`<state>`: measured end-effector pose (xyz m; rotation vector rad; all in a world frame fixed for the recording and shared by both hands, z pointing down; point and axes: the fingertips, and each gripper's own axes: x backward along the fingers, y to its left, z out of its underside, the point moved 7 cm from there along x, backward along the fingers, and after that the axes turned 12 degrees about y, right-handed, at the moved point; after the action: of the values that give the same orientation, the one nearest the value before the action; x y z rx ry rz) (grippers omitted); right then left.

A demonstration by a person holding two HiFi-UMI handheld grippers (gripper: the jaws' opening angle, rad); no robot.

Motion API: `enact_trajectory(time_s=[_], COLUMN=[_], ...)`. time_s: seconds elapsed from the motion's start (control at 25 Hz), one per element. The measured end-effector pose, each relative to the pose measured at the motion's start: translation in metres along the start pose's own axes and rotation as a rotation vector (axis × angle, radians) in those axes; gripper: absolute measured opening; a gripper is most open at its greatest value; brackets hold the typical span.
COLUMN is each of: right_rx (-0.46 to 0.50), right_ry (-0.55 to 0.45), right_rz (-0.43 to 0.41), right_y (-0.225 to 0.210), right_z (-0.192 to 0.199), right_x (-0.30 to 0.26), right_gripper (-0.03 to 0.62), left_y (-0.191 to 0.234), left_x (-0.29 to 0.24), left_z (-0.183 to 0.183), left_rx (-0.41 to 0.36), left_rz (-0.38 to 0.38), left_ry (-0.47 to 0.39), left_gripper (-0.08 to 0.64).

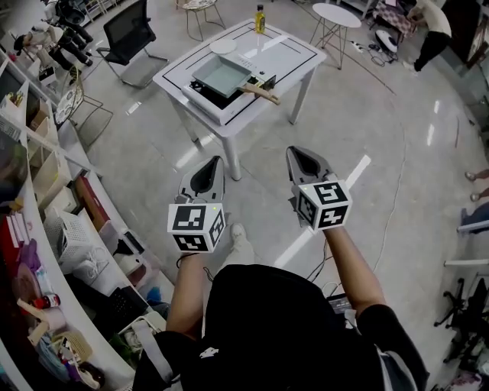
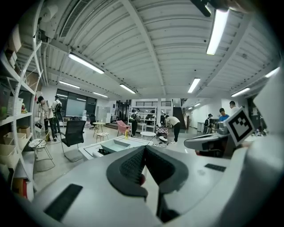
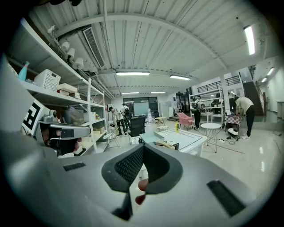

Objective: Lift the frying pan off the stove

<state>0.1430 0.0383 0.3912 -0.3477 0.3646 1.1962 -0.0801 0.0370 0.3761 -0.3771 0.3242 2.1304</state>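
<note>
Glossy grey floor [image 1: 382, 130] of an open, strip-lit workshop hall; items listed nearest first, each placed against the white table [image 1: 294, 55]

1. Left gripper [image 1: 217, 159]: well short of the table on its near side, pointing toward it; jaws closed tip to tip, nothing between them
2. Right gripper [image 1: 293, 150]: same side of the table, equally short of it; jaws pressed together, empty
3. Portable stove [image 1: 200, 88]: black, at the table's near-left corner
4. Frying pan [image 1: 221, 75]: square, pale teal, seated on the stove on the table; wooden handle [image 1: 260, 93] juts toward the table's near-right edge. Judged rigid metal, moderately heavy, its weight lying away from the handle, so likely to dip if pinched at the handle's end; smooth walls probably slippery. Best hold: the handle close to the pan body, jaws across its width; the second gripper could steady the rim
5. White plate [image 1: 223, 46]: on the table, behind the pan
6. Yellow bottle [image 1: 260, 19]: at the table's far edge
7. Black office chair [image 1: 126, 34]: beyond the table's left side
8. Round white side table [image 1: 336, 14]: beyond the table's far-right corner
</note>
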Motion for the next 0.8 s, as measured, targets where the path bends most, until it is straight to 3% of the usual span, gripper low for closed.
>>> enact_trajectory(time_s=[0.56,0.8], right_rx=[-0.001,-0.008], right_ry=[0.051,0.067], right_rz=[0.007,0.022], right_y=[-0.009,-0.011], right_z=[-0.057,-0.074], right_x=[-0.116,-0.159], right_gripper=[0.002,0.002], left_y=[0.093,0.127], left_x=[-0.081,-0.107], left_z=[-0.037,-0.050], left_rx=[0.029,0.083], left_rz=[0.032,0.079], left_ry=[0.034,0.025], left_gripper=[0.011,0.011])
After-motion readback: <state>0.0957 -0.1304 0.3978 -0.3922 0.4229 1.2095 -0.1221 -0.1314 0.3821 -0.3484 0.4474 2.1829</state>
